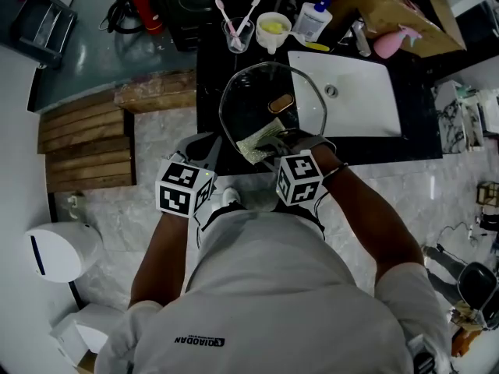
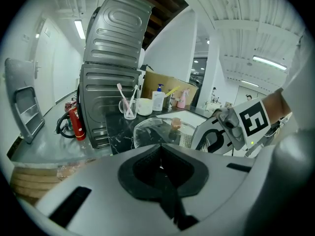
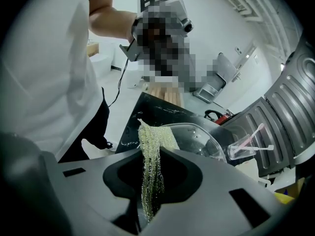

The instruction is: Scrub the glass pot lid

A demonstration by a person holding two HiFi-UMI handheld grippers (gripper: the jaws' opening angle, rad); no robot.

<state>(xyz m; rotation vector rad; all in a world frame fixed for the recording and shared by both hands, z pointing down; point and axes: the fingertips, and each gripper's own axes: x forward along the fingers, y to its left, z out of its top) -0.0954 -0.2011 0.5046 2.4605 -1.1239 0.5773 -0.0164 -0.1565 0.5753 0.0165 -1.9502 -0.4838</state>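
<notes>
The round glass pot lid [image 1: 257,100] with its brown knob [image 1: 281,103] hangs tilted over the black counter [image 1: 209,68], partly above the sink. My left gripper [image 1: 219,145] is shut on the lid's near-left rim; in the left gripper view the lid [image 2: 155,132] runs straight out from the closed jaws [image 2: 160,154]. My right gripper [image 1: 274,143] is shut on a yellow-green mesh scrubbing cloth [image 1: 260,142], which lies against the lid's near edge. The right gripper view shows the cloth [image 3: 152,151] rising from the jaws [image 3: 149,193] onto the lid [image 3: 194,139].
A white sink [image 1: 347,92] is set in the counter at right, with a faucet [image 1: 360,37] behind it. A cup of toothbrushes [image 1: 238,33], a white mug [image 1: 273,28], a bottle [image 1: 313,20] and a pink sprayer [image 1: 394,41] line the back. Wooden pallets [image 1: 86,142] lie at left.
</notes>
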